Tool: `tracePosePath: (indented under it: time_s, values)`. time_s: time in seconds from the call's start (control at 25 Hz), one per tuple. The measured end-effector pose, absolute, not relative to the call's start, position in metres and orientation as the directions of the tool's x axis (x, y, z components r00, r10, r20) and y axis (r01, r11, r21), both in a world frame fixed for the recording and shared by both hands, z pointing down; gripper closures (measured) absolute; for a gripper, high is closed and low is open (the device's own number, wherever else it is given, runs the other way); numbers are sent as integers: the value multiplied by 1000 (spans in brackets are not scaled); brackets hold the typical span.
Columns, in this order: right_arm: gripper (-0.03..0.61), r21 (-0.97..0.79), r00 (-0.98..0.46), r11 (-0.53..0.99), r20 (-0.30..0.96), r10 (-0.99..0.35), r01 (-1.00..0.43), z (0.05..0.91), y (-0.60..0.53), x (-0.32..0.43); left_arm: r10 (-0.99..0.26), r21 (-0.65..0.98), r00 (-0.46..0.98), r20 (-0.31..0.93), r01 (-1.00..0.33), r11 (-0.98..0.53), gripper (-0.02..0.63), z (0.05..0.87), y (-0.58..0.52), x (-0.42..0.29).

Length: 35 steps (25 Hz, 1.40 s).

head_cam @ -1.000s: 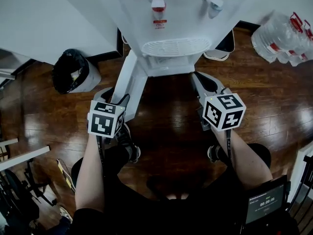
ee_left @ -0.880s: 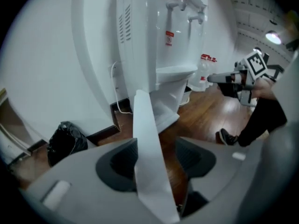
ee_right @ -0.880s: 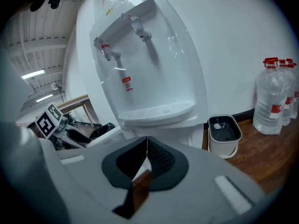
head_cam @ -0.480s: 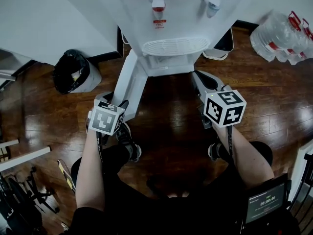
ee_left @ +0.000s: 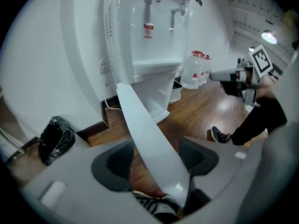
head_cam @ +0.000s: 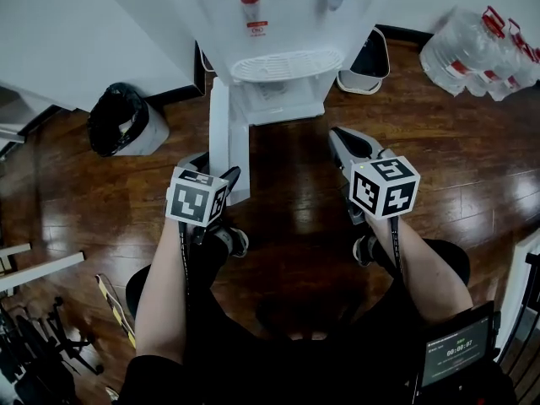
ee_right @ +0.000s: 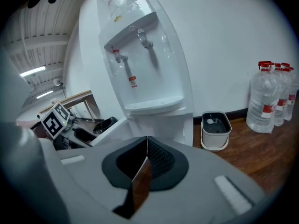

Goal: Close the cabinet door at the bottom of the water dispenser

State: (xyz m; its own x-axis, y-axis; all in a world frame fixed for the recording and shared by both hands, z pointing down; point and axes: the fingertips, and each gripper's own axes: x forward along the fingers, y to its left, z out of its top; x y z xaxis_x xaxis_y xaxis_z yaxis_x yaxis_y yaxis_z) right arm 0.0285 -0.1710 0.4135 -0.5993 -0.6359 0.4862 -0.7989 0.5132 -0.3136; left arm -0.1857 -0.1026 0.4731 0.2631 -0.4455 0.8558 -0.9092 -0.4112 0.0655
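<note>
The white water dispenser (head_cam: 283, 24) stands against the wall, and its bottom cabinet door (head_cam: 228, 142) is swung out toward me. My left gripper (head_cam: 216, 174) is at the door's free edge. In the left gripper view the door (ee_left: 149, 139) runs between the jaws of the left gripper (ee_left: 156, 160). Those jaws are opening, with a gap at the left pad. My right gripper (head_cam: 344, 144) hangs to the right of the door, shut and empty. In the right gripper view, the right gripper (ee_right: 145, 160) points at the dispenser (ee_right: 145, 69).
A bin with a black bag (head_cam: 126, 121) stands left of the dispenser. A small white bin (head_cam: 364, 62) is to the dispenser's right, and water bottles (head_cam: 481, 45) lie further right. The person's shoes (head_cam: 229, 241) rest on the wooden floor below the grippers.
The door's free edge and my left gripper have shifted right, so the door now points almost straight at me. The left jaws have spread. The right gripper drifted slightly left.
</note>
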Motion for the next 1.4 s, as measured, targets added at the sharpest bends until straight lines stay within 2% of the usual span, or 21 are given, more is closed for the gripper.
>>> tracePosePath:
  time_s: [0.24,0.32,0.48,0.52,0.68,0.92,1.2,1.4]
  values:
    - [574,-323,-618,529,481,-622,-785,416,-144,39,-514,234,404,757,-902,-363,290,466,-107,-121]
    - [573,-317,-614,530,501,-610,-786,424,-136,44,-516,259,423,745,-896,-360,319,467,-111,-101]
    - [572,-316,-637,573,555,-535,-756,443,-116,35,-532,316,425,733,-904,-287,319,469,-122,-81]
    - [560,-309,-645,593,567,-513,-743,446,-111,30,-538,324,418,732,-908,-265,321,468,-126,-76]
    - [405,-245,-632,658,632,-448,-712,463,-98,26,-575,324,397,715,-917,-231,333,464,-146,-53]
    - [300,-325,-597,578,709,-375,-749,505,-103,44,-608,350,395,688,-915,-199,341,467,-162,-39]
    - [295,-282,-546,560,743,-386,-779,534,-130,39,-618,366,421,664,-904,-222,355,465,-173,-35]
    - [306,-202,-502,568,745,-440,-798,534,-176,40,-550,400,535,642,-845,-355,387,467,-186,-10]
